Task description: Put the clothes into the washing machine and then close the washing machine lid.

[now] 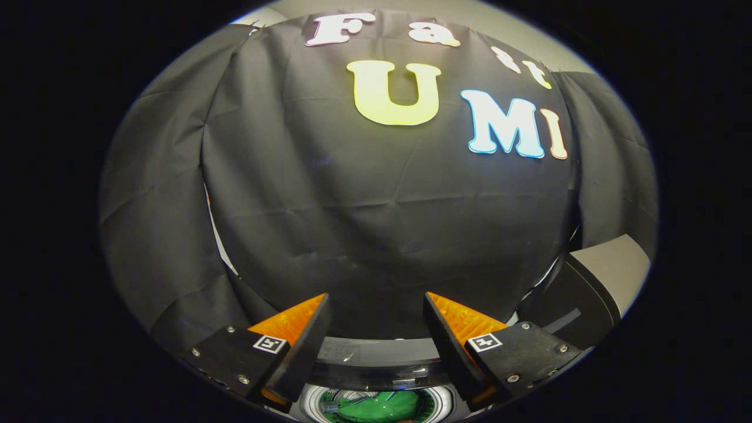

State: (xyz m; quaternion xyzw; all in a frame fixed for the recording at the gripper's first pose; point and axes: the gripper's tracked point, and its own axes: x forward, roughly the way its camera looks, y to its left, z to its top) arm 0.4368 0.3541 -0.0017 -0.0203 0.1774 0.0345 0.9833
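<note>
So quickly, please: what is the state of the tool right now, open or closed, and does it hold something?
Tool: open, fingers apart, holding nothing; the green cloth garment lies below, inside the round washing machine drum.

Handheld gripper (376, 329) with two wedge-shaped fingers (305, 341) set apart, ridged inner faces, each on a dark flat mounting block (523, 352) with small silver screws (239, 379), a square black-and-white marker tag (269, 343) on each block, its pattern seemingly a printed code
</note>
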